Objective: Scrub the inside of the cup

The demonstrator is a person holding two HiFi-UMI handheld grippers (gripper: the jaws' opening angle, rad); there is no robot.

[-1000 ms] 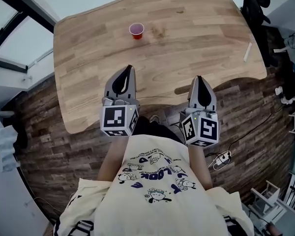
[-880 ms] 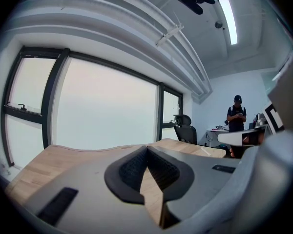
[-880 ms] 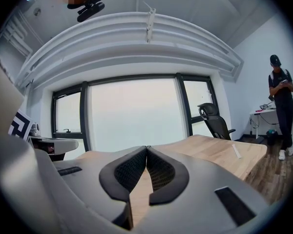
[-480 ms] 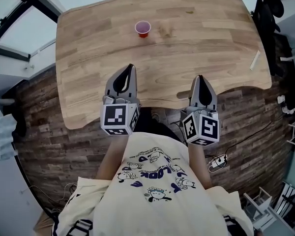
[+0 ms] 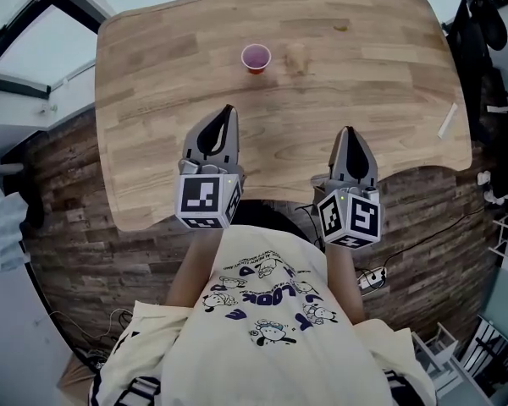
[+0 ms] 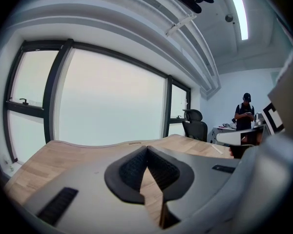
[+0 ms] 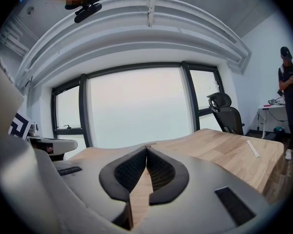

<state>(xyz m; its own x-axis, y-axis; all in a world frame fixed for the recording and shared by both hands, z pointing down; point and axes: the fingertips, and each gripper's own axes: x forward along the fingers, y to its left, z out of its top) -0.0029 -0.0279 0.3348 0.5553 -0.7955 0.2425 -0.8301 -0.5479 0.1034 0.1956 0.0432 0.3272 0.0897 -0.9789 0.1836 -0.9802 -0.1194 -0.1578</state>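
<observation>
A small red cup [image 5: 256,58] stands upright on the wooden table [image 5: 152,100], toward its far middle. My left gripper [image 5: 228,110] hovers over the table's near part, well short of the cup, with its tips together and nothing between them. To its right, my right gripper [image 5: 347,131] hangs over the table's near edge, also shut and empty. In the left gripper view the left gripper [image 6: 147,148] shows its dark pads meeting at the tips. The right gripper view shows the right gripper [image 7: 146,148] closed the same way. Neither gripper view shows the cup.
A thin white stick [image 5: 448,120] lies near the table's right edge, also in the right gripper view as the white stick [image 7: 253,148]. A faint stain [image 5: 298,55] marks the wood right of the cup. An office chair [image 7: 226,112] and a standing person [image 7: 290,106] are beyond the table.
Both grippers have moved forward over the table, still shut and side by side. The cup now sits a little lower and further right in the head view.
</observation>
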